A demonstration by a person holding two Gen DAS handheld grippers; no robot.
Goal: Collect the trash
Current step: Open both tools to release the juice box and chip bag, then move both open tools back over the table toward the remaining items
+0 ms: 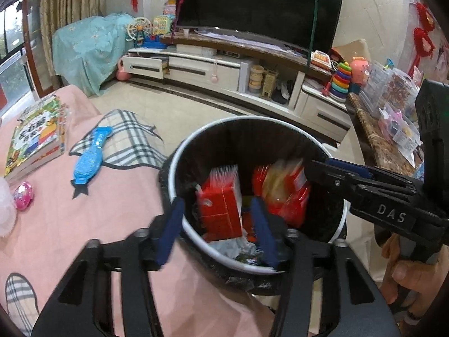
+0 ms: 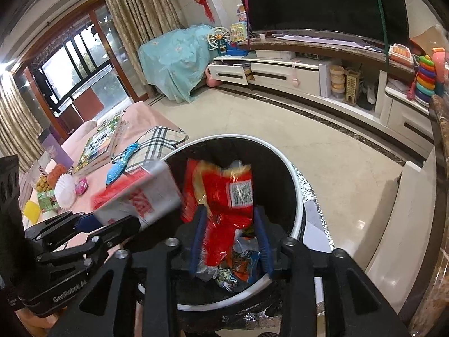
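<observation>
A round bin with a white rim [image 1: 341,226] [image 2: 300,210] and a black liner stands beside the pink-covered table. My left gripper [image 1: 216,224] is open above the bin; a red and white carton [image 1: 223,199] [image 2: 140,196], blurred, is loose between its jaws, over the bin mouth. My right gripper [image 2: 230,238] [image 1: 311,168] is open over the bin, and a red and yellow snack wrapper [image 2: 224,193] [image 1: 283,191], blurred, hangs between its fingers without being gripped. Crumpled wrappers [image 2: 238,261] lie at the bin's bottom.
On the pink table [image 1: 70,224] lie books [image 1: 36,134], a blue toy [image 1: 89,154], a pink egg toy [image 1: 23,195], a white paper cup liner [image 2: 66,191] and snacks. A TV cabinet [image 1: 210,70] stands across the floor. A marble counter [image 1: 378,140] is at right.
</observation>
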